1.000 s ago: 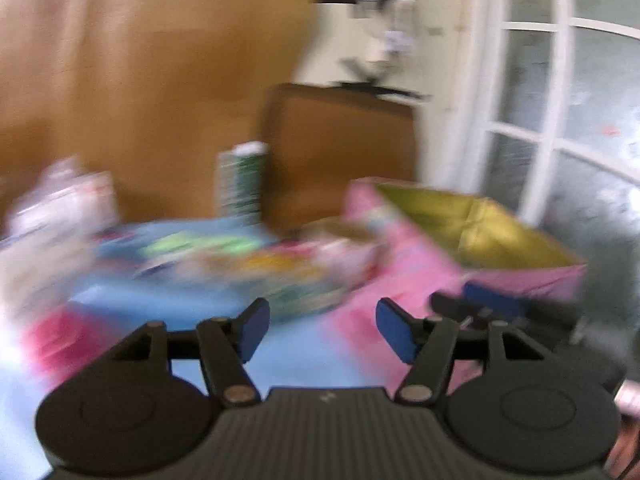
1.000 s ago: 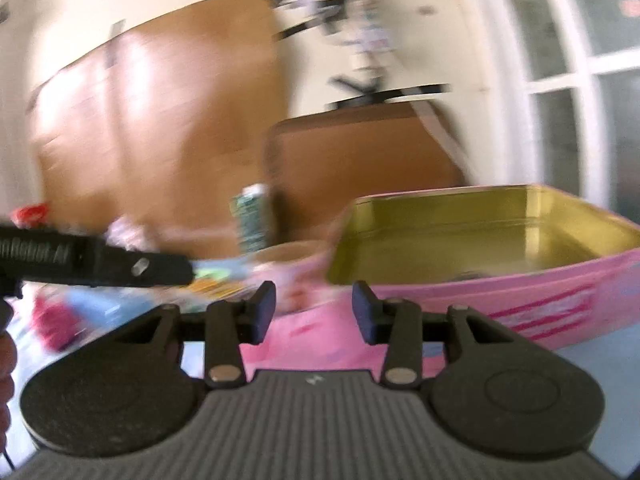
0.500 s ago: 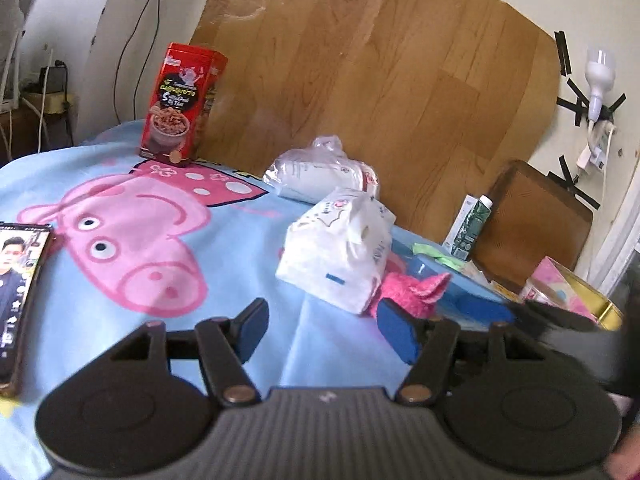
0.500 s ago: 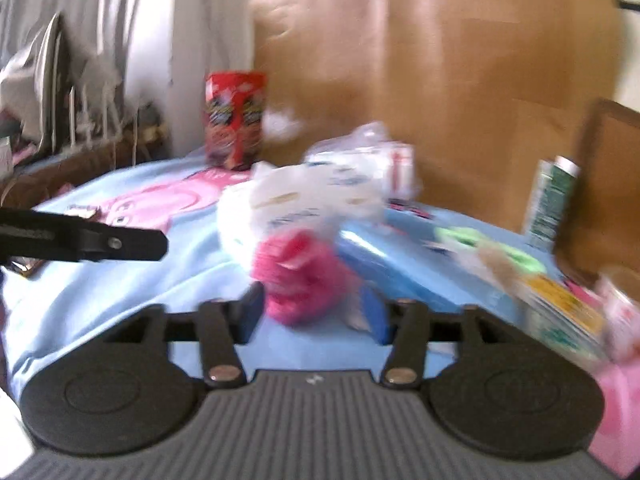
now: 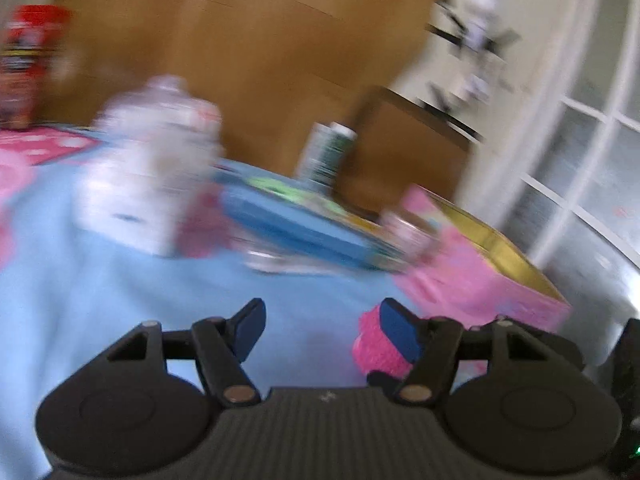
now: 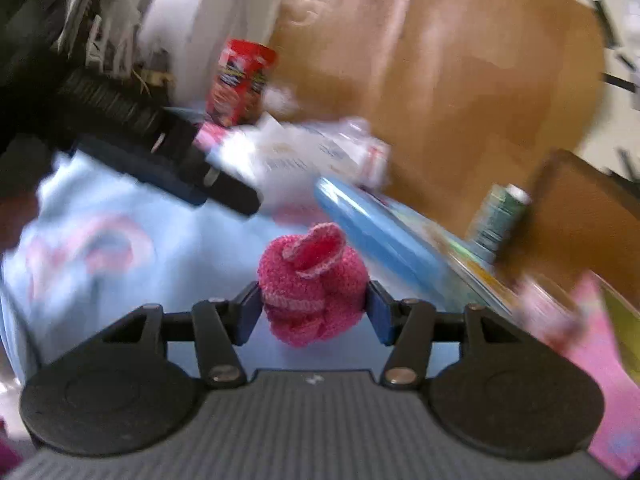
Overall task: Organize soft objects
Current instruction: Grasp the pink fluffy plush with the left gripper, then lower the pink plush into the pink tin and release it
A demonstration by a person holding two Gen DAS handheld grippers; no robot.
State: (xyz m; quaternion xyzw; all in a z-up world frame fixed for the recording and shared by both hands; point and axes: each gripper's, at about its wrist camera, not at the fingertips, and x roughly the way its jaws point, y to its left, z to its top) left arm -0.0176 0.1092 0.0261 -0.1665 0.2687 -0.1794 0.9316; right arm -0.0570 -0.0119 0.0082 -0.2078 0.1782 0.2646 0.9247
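Note:
My right gripper (image 6: 313, 312) is shut on a pink crocheted soft piece (image 6: 312, 284) and holds it above the blue blanket. The same pink piece (image 5: 374, 346) shows in the left wrist view just right of my left gripper's right finger. My left gripper (image 5: 322, 332) is open and empty above the blanket. A pink tin box (image 5: 480, 276) with a gold inside stands open at the right. A white tissue pack (image 5: 136, 196) lies further back on the left, with another pink soft piece (image 5: 200, 232) beside it. Both views are blurred.
A blue flat book (image 5: 296, 232) lies between the tissue pack and the tin. A red snack box (image 6: 240, 82) and a green carton (image 5: 326, 152) stand at the back against a brown board (image 5: 248, 60). A window (image 5: 592, 152) is at the right.
My right gripper has shut on the pink crocheted piece and lifted it. Both grippers have swung right, bringing the pink tin back into the left wrist view.

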